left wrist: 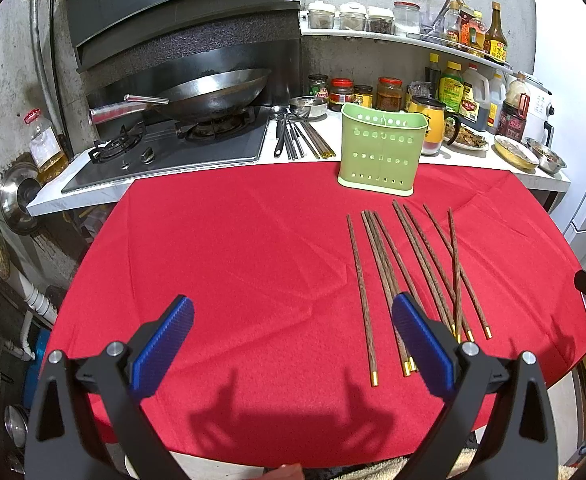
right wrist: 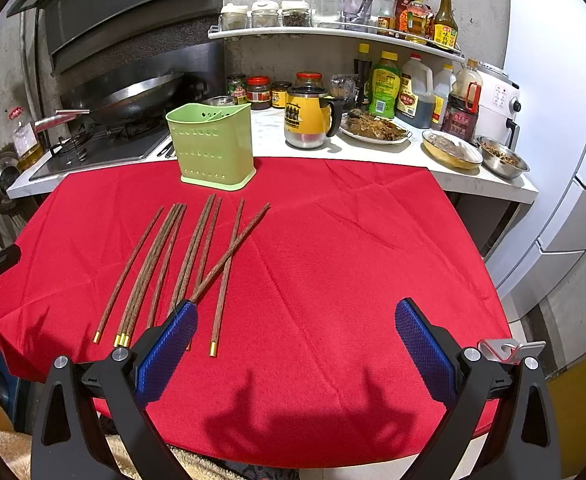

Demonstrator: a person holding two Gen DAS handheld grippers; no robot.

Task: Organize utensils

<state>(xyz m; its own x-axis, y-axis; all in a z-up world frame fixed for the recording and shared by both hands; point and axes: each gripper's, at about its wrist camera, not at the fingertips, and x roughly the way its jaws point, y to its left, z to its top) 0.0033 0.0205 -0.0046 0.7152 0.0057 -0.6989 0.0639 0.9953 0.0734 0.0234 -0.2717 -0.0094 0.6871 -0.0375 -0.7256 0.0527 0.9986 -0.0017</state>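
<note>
Several brown wooden chopsticks [left wrist: 409, 268] with gold ends lie side by side on the red cloth [left wrist: 233, 260], two of them crossed. They also show in the right wrist view [right wrist: 181, 264]. A green perforated utensil holder [left wrist: 381, 150] stands upright and empty at the cloth's far edge; in the right wrist view it [right wrist: 211, 148] is at the back left. My left gripper [left wrist: 293, 340] is open and empty, hovering left of the chopsticks. My right gripper [right wrist: 295, 340] is open and empty, right of the chopsticks.
A gas stove with a wok [left wrist: 213, 94] stands at the back left. Metal utensils [left wrist: 297, 136] lie on the white counter. A yellow mug [right wrist: 309, 118], jars, bottles and food dishes [right wrist: 377, 128] crowd the counter behind the cloth.
</note>
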